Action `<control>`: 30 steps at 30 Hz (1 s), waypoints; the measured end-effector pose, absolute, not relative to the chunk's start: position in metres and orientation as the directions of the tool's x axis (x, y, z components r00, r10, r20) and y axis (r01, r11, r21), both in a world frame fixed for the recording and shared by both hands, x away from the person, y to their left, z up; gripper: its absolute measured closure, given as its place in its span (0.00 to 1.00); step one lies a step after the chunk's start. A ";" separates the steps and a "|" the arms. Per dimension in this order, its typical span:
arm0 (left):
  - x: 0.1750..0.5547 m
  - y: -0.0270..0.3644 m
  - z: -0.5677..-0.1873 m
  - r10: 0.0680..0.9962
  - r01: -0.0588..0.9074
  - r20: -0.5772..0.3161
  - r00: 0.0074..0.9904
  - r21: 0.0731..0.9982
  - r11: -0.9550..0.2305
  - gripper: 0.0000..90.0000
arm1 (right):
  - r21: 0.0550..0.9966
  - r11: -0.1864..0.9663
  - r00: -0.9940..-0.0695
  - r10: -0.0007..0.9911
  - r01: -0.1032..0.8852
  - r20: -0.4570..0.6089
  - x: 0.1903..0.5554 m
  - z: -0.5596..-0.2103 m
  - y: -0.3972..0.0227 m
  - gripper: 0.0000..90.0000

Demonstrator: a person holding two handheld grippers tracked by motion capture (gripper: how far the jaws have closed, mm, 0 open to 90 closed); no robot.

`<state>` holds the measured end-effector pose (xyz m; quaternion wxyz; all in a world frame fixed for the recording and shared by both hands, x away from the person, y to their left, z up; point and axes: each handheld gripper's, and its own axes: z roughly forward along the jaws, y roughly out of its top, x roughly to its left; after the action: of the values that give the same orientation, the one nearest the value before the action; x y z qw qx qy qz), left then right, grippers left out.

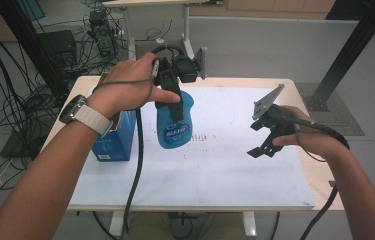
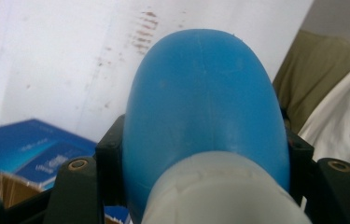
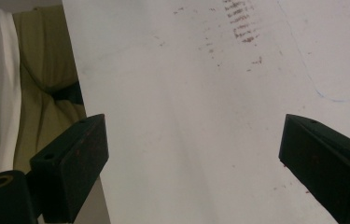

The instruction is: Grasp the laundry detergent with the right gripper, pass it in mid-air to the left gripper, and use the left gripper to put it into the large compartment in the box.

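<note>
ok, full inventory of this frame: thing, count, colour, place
bottle: 1, blue with white top, over mid-table, clamped in left gripper
box: 1, blue, torn open, left part of table
sheet: 1, white with brownish marks, covering the tabletop
table: 1, light wood, centre
cables: many, black, floor at left
second desk: 1, pale, behind the table
watch: 1, pale band, left wrist
left gripper: 1, black, shut on bottle
right gripper: 1, black, jaws open with nothing between them, above right part of sheet
</note>
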<state>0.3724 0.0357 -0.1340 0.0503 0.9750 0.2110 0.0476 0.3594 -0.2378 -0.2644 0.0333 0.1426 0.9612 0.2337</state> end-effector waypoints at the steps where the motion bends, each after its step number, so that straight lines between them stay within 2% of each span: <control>1: 0.374 0.037 -0.130 0.437 0.428 0.078 0.896 0.114 -0.897 0.42 | 0.454 0.852 -0.956 0.292 0.261 0.002 0.360 -0.263 -0.239 0.09; 13: 0.389 0.051 -0.091 0.652 0.641 0.099 0.752 0.128 -0.757 0.42 | 0.398 0.882 -0.958 0.286 0.253 -0.026 0.367 -0.248 -0.248 0.09; 24: 0.401 0.057 -0.071 0.758 0.748 0.111 0.643 0.121 -0.652 0.42 | 0.380 0.889 -0.957 0.288 0.257 -0.024 0.374 -0.244 -0.259 0.10; 30: 0.408 0.066 -0.059 0.837 0.823 0.088 0.541 0.152 -0.548 0.42 | 0.393 0.883 -0.958 0.287 0.256 -0.023 0.379 -0.244 -0.263 0.10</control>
<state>0.4083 0.0661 -0.0586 0.0463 0.8764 0.4734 0.0751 0.3794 -0.2626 -0.2442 0.0405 0.1400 0.9696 0.1967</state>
